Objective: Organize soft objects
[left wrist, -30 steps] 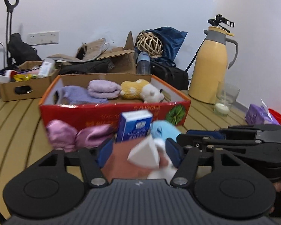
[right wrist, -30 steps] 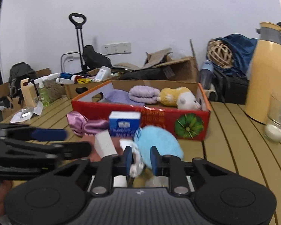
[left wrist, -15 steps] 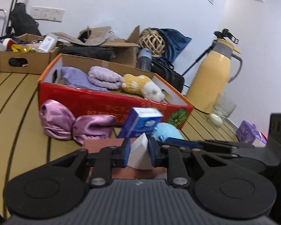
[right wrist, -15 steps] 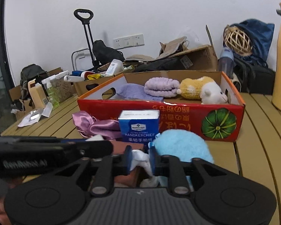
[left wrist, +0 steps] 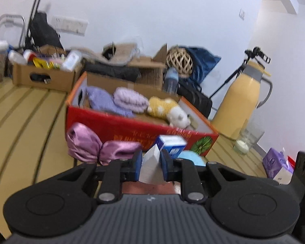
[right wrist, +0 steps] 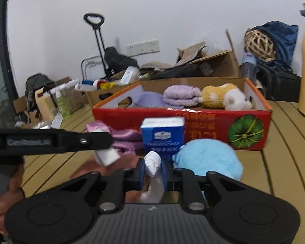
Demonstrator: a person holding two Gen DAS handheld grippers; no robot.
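Change: a second ago the left gripper (left wrist: 150,163) had its fingers (left wrist: 137,163) apart around a white folded piece (left wrist: 151,159); now they are clamped on it, and it stands up between the blue pads.
Right gripper (right wrist: 152,171): its fingers (right wrist: 141,172) are closing, with a bunched white cloth (right wrist: 152,162) pinched between them and its tail hanging down below.
Link between the two whites: it cannot be told whether they are two ends of one cloth or separate pieces.
Place of the held things: near, just in front of the red carton (left wrist: 132,128), above a brown-red cloth (left wrist: 148,189) on the slatted worktop (left wrist: 20,122).
Neighbours: the blue handkerchief pack (right wrist: 162,136) stands just beyond the fingers; the light-blue plush (right wrist: 209,158) lies to its right, and the pink satin cloth (left wrist: 85,144) to its left.
Already in the carton: a lilac rolled towel (left wrist: 130,99) and a yellow-and-white plush toy (left wrist: 166,109).
Meaning for the task: both grips look secured, so the white material is probably ready to be lifted clear and carried into the carton.
Risk: the dangling tail could catch the handkerchief pack.
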